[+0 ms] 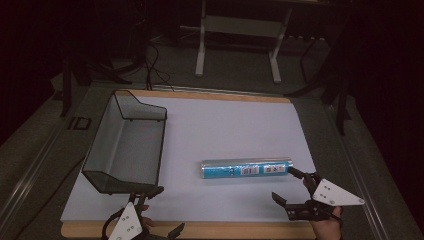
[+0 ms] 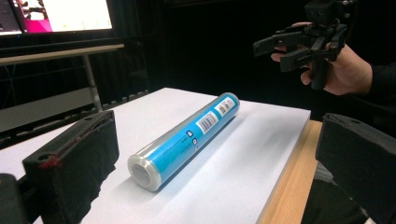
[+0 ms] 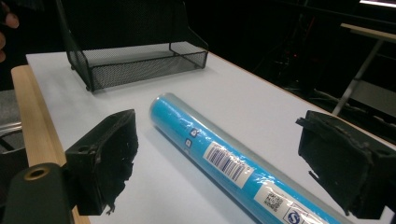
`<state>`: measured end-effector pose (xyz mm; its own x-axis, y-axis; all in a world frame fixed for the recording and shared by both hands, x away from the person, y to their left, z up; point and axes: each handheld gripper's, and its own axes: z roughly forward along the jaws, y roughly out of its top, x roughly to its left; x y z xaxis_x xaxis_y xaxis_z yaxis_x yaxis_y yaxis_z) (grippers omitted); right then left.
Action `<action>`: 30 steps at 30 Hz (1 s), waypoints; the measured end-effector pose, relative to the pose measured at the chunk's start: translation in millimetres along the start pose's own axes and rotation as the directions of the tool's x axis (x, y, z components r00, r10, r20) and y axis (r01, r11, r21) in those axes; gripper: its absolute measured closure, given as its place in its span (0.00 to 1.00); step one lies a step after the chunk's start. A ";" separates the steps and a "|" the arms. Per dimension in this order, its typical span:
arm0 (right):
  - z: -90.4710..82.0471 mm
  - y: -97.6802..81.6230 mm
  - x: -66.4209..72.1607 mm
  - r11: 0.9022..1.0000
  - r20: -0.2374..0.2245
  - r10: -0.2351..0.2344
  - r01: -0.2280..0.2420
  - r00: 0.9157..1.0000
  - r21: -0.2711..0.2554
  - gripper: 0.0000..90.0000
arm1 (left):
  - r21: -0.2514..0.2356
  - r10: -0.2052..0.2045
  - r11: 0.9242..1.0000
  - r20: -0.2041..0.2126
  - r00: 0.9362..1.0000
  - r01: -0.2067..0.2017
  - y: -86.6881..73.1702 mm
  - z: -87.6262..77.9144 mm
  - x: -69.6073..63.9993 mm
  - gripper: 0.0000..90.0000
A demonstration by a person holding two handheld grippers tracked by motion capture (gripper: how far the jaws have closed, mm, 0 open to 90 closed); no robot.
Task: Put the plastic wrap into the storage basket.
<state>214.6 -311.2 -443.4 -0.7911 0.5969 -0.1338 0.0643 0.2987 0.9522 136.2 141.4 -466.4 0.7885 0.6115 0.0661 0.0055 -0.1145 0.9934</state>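
The right gripper (image 1: 296, 186) is hovering at the near right of the table, just off the right end of the blue roll (image 1: 246, 168), its jaws standing wide apart with nothing pressed between them; the person's right hand (image 1: 327, 223) is gripping it from below the table's edge. In the right gripper view the blue roll is lying between and beyond the spread jaws, untouched. The left gripper (image 1: 159, 209) is sitting low at the near left, just in front of the wire mesh basket (image 1: 102, 145), its jaws also gaping empty. The roll is lying flat on the white table top (image 1: 225, 130), right of the basket and apart from it.
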 end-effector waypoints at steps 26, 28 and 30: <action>17.5 -4.9 -8.7 0.993 -0.048 -0.004 0.009 0.999 0.116 0.15 | -0.001 0.000 1.000 -0.021 1.000 0.000 -0.1 -0.5 2.4 0.00; 23.9 -7.8 -11.6 0.985 -0.052 -0.026 0.035 0.998 0.170 0.15 | -0.003 -0.003 1.000 -0.022 1.000 0.003 -0.1 -0.7 2.5 0.00; 29.8 -11.7 -15.8 0.972 -0.049 -0.046 0.056 0.998 0.228 0.15 | -0.005 -0.003 1.000 -0.024 1.000 0.003 0.0 -1.0 2.3 0.00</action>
<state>244.4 -301.9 -460.6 -0.8221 0.5452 -0.1640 0.1566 0.4936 0.8555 137.4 143.5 -466.2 0.7737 0.6302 0.0653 0.0048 -0.1089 0.9940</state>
